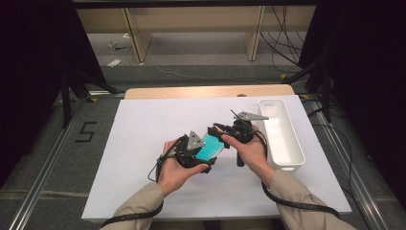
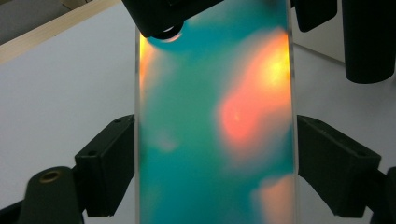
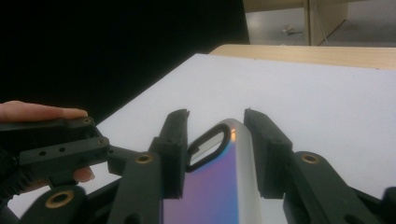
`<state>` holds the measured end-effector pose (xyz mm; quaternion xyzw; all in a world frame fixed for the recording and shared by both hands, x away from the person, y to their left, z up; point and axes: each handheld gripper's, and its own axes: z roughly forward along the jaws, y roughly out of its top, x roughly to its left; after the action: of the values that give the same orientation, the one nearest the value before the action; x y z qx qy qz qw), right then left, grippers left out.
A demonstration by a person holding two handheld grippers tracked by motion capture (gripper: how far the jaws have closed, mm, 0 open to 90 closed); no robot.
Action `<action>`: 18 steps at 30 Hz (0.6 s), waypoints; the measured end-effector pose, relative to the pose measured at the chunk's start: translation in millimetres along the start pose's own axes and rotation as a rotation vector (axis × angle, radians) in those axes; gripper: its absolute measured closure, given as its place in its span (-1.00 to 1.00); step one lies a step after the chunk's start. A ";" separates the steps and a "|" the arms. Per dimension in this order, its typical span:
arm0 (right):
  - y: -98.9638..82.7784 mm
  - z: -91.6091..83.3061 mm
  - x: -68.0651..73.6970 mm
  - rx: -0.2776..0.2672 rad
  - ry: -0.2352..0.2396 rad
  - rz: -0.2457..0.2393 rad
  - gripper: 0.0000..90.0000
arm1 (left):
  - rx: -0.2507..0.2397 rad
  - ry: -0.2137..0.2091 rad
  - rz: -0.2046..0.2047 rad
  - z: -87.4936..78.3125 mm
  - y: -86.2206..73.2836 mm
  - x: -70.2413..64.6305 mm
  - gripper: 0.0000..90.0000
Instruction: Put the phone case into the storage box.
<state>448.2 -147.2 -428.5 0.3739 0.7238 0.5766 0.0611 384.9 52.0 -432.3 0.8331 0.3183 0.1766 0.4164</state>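
In the high view, a little below the middle of the frame, both hands meet over a white board (image 1: 143, 143) that covers the table. Between them is a flat, slab-like object with an iridescent teal face, most likely a smartphone (image 1: 210, 146), lifted off the board and tilted.

The left gripper (image 1: 198, 155), in the person's left hand (image 1: 172, 172), sits at the lower left end of the phone. In the left gripper view the phone (image 2: 215, 130) runs up the middle of the frame as a tall teal panel with orange-red reflections, and the two black pads (image 2: 109, 163) stand against its long edges on either side, so this gripper is clamped across the phone's width.

The right gripper (image 1: 224, 135), in the right hand (image 1: 249, 153), comes in from the upper right end of the phone. In the right gripper view the phone's rounded corner, with a dark oval camera ring (image 3: 208, 149) on a purple-silver sheen, lies between the two black fingers (image 3: 173, 149). The left finger is at the ring; the right one is close by the silver edge, but I cannot tell whether both pads already press.

To the right of the hands in the high view, a long white tray (image 1: 280, 143) sits on the board, reaching towards the upper right. A dark short cylinder (image 1: 240, 160) shows just below the right hand.
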 end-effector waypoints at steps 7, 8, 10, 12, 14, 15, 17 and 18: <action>2.4 -2.9 -1.0 -0.009 0.022 0.020 0.51 | -0.012 -0.001 0.002 1.1 -0.7 -2.2 -0.63; 2.9 -3.5 -1.1 -0.015 0.028 0.027 0.55 | -0.015 0.004 0.006 1.6 -0.9 -2.8 -0.63; 4.6 -5.6 -0.9 -0.023 0.043 0.054 0.60 | -0.016 0.006 0.015 1.6 -0.6 -3.4 -0.63; 5.7 -7.0 -0.6 -0.033 0.052 0.062 0.64 | -0.028 0.007 0.019 1.6 -0.1 -3.9 -0.63; 8.5 -9.8 0.6 -0.053 0.099 0.086 0.71 | -0.055 0.017 0.047 1.2 0.5 -4.1 -0.63; 10.3 -11.8 2.2 -0.067 0.127 0.110 0.73 | -0.065 0.018 0.056 0.5 1.2 -4.3 -0.63; 14.7 -15.0 6.4 -0.088 0.148 0.108 0.77 | -0.096 0.024 0.076 -1.7 3.6 -3.2 -0.63; 17.4 -16.4 8.9 -0.101 0.168 0.113 0.78 | -0.109 0.017 0.067 -2.9 4.2 -2.8 -0.63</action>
<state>441.5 -153.7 -404.7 0.3611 0.6742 0.6442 -0.0137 382.8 49.8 -427.3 0.8178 0.2838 0.2147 0.4522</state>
